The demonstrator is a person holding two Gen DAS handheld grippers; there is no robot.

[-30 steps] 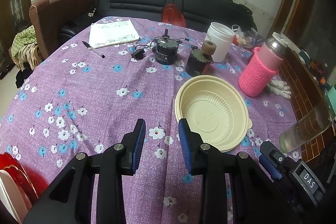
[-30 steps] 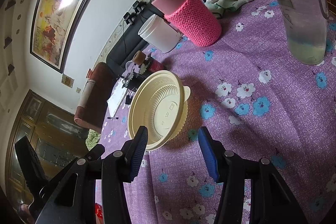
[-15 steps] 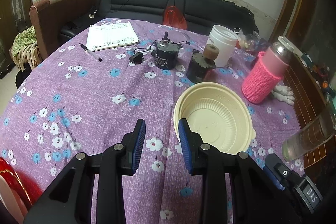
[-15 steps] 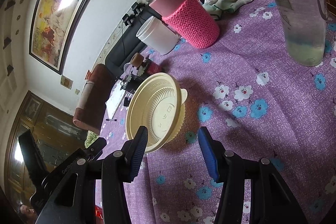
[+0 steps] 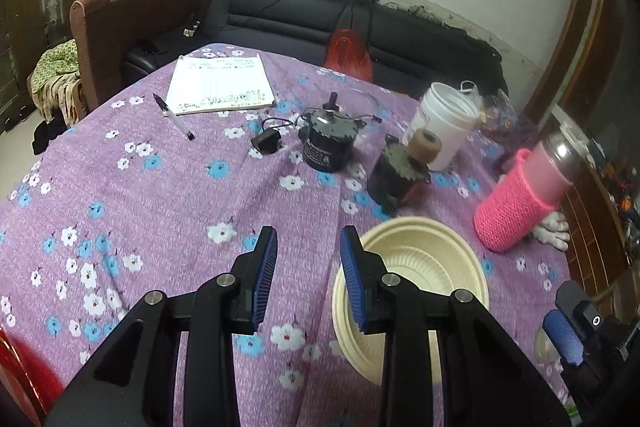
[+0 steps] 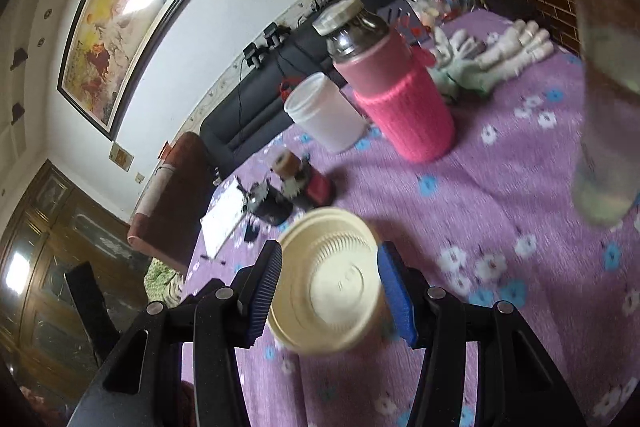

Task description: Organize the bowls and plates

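Note:
A cream ribbed bowl point(image 5: 420, 279) sits upright on the purple flowered tablecloth point(image 5: 160, 195). My left gripper point(image 5: 308, 239) hangs open just left of it, nothing between its blue pads; its right finger overlaps the bowl's near-left rim in the picture. In the right wrist view the same bowl point(image 6: 332, 279) shows in the gap of my right gripper point(image 6: 330, 251), which is open and hovers above it, blurred. The left wrist view shows the right gripper point(image 5: 568, 339) at the lower right, apart from the bowl. A red plate edge point(image 5: 16, 379) peeks in at the bottom left.
Beyond the bowl stand two dark motors point(image 5: 326, 143), a white tub point(image 5: 440, 123) and a pink-sleeved bottle point(image 5: 520, 211). A notebook point(image 5: 220, 83) and pen lie far left. A tall glass jar point(image 6: 608, 107) stands close on the right, white gloves point(image 6: 500, 55) behind it.
The left gripper moved forward over the table, so the bowl now lies lower and closer beside its right finger. The right gripper rose and swung over the bowl, which now shows between its fingers.

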